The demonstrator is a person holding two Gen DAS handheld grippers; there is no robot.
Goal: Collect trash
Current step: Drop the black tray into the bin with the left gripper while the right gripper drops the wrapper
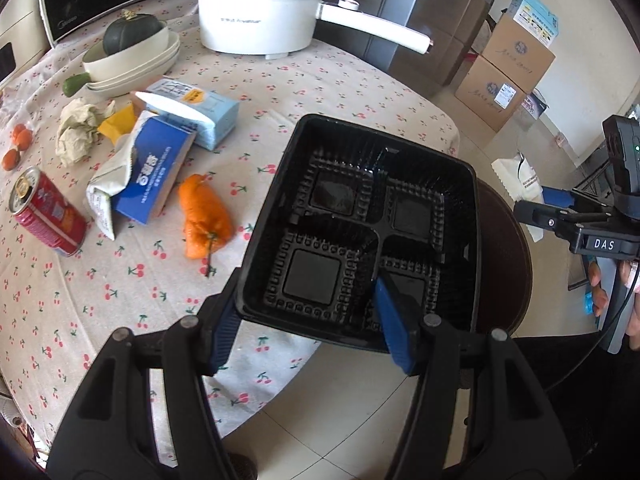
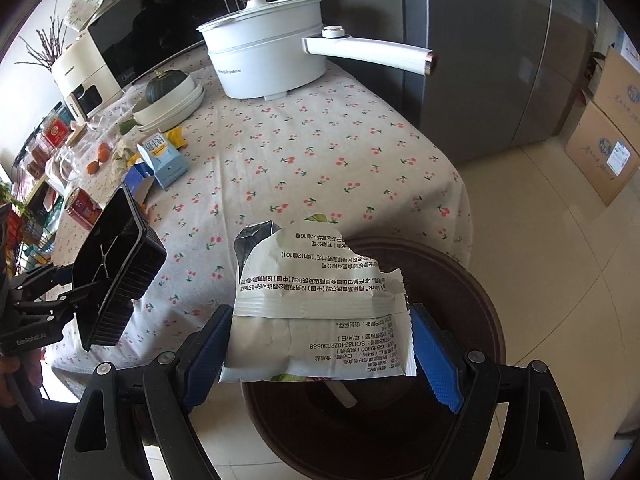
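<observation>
My left gripper [image 1: 308, 320] is shut on the near rim of a black plastic food tray [image 1: 360, 224], held above the table edge; the tray also shows in the right wrist view [image 2: 116, 268]. My right gripper [image 2: 320, 344] is shut on a torn white snack wrapper [image 2: 320, 312], held over a dark brown bin [image 2: 460, 280] beside the table. The wrapper also shows in the left wrist view [image 1: 516, 180], with the bin [image 1: 508, 248] under it. On the table lie a red can [image 1: 48, 212], a blue carton [image 1: 156, 172], crumpled paper [image 1: 78, 130] and orange peel [image 1: 204, 216].
A white electric pot [image 1: 260, 8] with a long handle stands at the back of the cherry-print tablecloth [image 1: 320, 84]. Stacked bowls with a green squash [image 1: 132, 46], a light-blue box [image 1: 204, 110] and small oranges [image 1: 16, 144] are at the left. Cardboard boxes [image 1: 508, 76] stand on the floor.
</observation>
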